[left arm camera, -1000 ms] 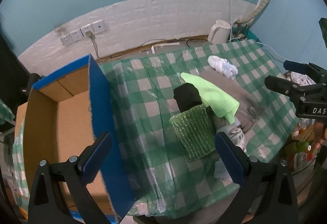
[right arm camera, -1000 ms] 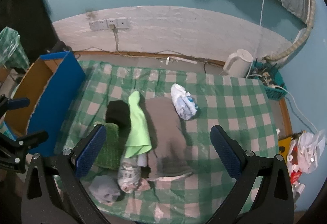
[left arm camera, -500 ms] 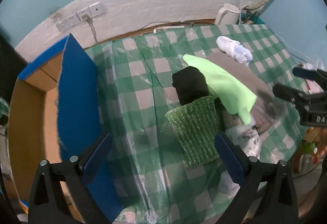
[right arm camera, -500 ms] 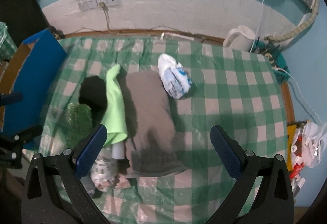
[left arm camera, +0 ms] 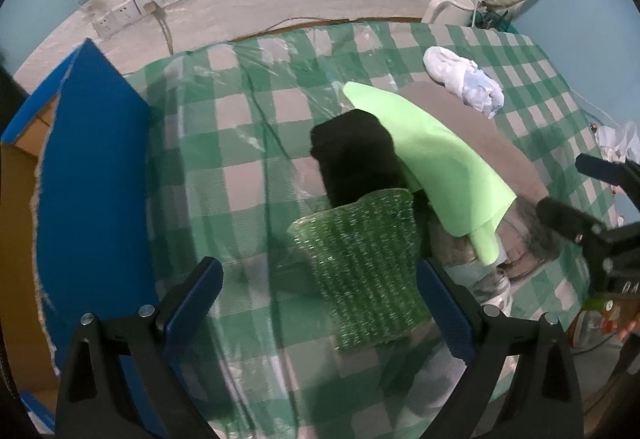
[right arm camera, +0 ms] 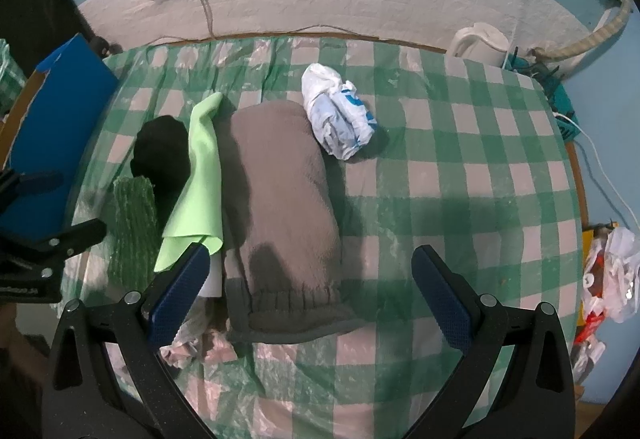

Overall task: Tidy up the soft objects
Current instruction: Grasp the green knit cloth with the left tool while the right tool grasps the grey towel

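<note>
While both tongs (left arm camera: 320, 303) (right arm camera: 308, 291) gape wide, the cardboard box (left arm camera: 92, 175) shows no visible contents.

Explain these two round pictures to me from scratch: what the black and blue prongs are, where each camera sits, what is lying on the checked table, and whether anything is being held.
No robot here: a person holds a two-fingered grabber in each hand, each with a wide-angle camera looking along its fingers. One picture comes from the left gripper, the other from the right gripper. Both are open and hold nothing.

On the checked tablecloth lie soft things in a cluster: a grey garment, a light green cloth, a black cloth, a green mesh pad and, a little apart, a crumpled white plastic bag. A blue cardboard box stands on the left.
</note>
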A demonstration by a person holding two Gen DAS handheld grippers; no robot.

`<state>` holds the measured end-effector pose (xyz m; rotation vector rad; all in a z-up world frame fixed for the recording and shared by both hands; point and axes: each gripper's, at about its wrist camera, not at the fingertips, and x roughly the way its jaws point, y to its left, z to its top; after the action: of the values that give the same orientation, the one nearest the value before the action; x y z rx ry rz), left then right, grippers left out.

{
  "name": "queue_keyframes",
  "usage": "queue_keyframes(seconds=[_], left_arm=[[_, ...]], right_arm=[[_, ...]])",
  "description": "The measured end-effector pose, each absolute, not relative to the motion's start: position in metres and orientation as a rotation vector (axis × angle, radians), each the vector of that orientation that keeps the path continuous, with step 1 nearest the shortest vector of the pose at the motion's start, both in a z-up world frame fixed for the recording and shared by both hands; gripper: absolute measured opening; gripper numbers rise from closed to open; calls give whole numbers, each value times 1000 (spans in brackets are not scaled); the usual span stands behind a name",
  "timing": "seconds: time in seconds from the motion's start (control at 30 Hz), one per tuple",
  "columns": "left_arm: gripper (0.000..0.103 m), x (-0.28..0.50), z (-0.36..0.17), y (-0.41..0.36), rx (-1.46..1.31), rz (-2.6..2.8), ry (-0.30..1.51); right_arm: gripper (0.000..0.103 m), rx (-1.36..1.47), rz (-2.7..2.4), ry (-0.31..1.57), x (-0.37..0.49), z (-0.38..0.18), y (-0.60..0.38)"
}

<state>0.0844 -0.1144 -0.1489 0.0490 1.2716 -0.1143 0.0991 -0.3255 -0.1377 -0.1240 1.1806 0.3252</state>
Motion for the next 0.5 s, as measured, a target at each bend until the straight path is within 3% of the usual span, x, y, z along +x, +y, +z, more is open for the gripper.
queue_keyframes(seconds=[0.4, 0.5], left_arm=[[98, 101, -182, -126, 68, -86, 1355], [98, 103, -189, -128, 84, -83, 1374]], right_arm=[[101, -239, 339, 1236, 99, -166, -314], [93, -250, 357, 1248, 99, -174, -312]])
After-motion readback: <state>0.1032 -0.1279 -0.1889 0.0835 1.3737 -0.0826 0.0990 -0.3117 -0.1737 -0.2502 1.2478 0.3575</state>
